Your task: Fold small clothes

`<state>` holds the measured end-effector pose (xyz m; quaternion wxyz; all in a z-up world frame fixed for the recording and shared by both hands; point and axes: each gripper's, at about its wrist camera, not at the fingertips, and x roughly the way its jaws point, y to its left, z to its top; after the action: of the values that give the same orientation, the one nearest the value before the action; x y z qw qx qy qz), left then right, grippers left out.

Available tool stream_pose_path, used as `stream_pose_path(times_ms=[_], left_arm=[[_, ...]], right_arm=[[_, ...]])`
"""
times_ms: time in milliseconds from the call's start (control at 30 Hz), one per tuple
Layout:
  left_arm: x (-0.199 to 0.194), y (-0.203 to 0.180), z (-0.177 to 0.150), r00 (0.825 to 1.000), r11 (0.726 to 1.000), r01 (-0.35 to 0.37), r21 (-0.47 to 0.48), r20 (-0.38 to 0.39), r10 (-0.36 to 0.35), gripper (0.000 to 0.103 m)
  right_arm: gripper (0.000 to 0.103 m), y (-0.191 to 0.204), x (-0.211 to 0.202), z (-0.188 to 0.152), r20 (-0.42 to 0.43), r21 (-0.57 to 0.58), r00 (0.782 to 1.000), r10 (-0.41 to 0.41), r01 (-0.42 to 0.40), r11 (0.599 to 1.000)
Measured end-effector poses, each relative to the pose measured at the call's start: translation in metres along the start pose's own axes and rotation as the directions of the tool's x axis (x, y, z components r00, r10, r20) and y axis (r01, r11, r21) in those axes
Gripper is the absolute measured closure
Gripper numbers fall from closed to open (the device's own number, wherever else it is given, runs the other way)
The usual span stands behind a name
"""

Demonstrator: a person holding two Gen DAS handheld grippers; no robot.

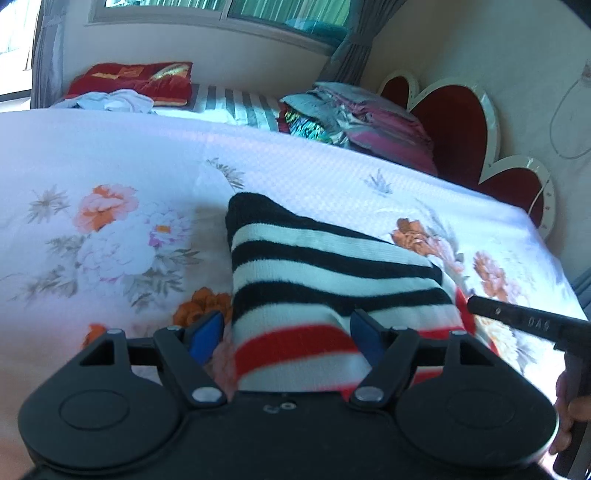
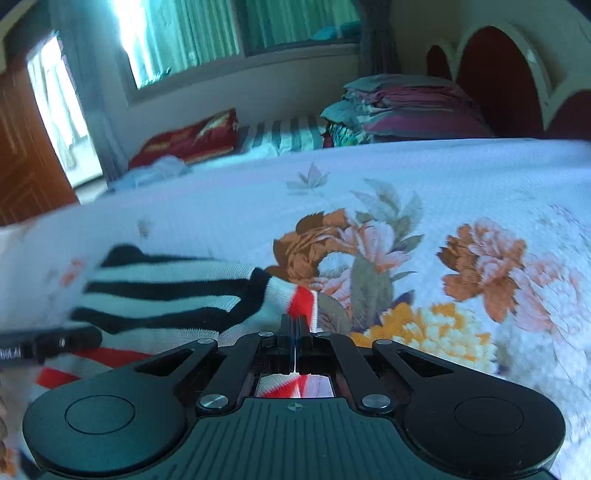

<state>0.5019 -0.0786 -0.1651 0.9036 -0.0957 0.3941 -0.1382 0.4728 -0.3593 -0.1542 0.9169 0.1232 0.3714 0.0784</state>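
A small knitted garment with black, white and red stripes [image 1: 325,269] lies on the flowered bedsheet [image 1: 110,229]. My left gripper [image 1: 288,332] is open, its blue-padded fingers [image 1: 207,336] standing either side of the garment's red-striped near end. My right gripper [image 2: 294,328] is shut on the garment's red and white corner [image 2: 299,302]; its finger shows at the right of the left wrist view [image 1: 517,317]. The rest of the garment [image 2: 166,288] stretches left from that corner. Part of the left gripper shows at the left edge [image 2: 51,345].
A stack of folded clothes [image 1: 354,114] sits at the far side by the red heart-shaped headboard [image 1: 454,110]. A red cushion [image 1: 136,79] and loose white clothes [image 1: 110,100] lie at the far left. A window with curtains [image 2: 207,33] is behind.
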Motion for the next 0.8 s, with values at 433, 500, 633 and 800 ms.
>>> stream_pose_path(times_ms=[433,500,633,800], left_arm=[[-0.031,0.004,-0.037,1.000,0.998,0.011,-0.068,-0.007,-0.011,0.029],[-0.029,0.003,-0.040,1.000,0.998,0.009,-0.070,-0.010,-0.010,0.029],[-0.029,0.002,-0.043,1.000,0.997,0.005,-0.071,-0.006,-0.005,0.029],[-0.030,-0.002,-0.044,1.000,0.999,-0.006,-0.044,-0.004,0.006,0.029]], right_arm=[[0.103,0.020,-0.053,-0.034,-0.018,-0.009,0.995,0.102,-0.102,0.995],[0.103,0.016,-0.058,-0.039,-0.016,0.021,0.995,0.103,-0.102,0.995],[0.090,0.011,-0.065,-0.050,-0.048,0.064,0.990,0.133,-0.129,0.990],[0.068,0.008,-0.067,-0.061,-0.065,0.085,0.989,0.135,-0.129,0.988]])
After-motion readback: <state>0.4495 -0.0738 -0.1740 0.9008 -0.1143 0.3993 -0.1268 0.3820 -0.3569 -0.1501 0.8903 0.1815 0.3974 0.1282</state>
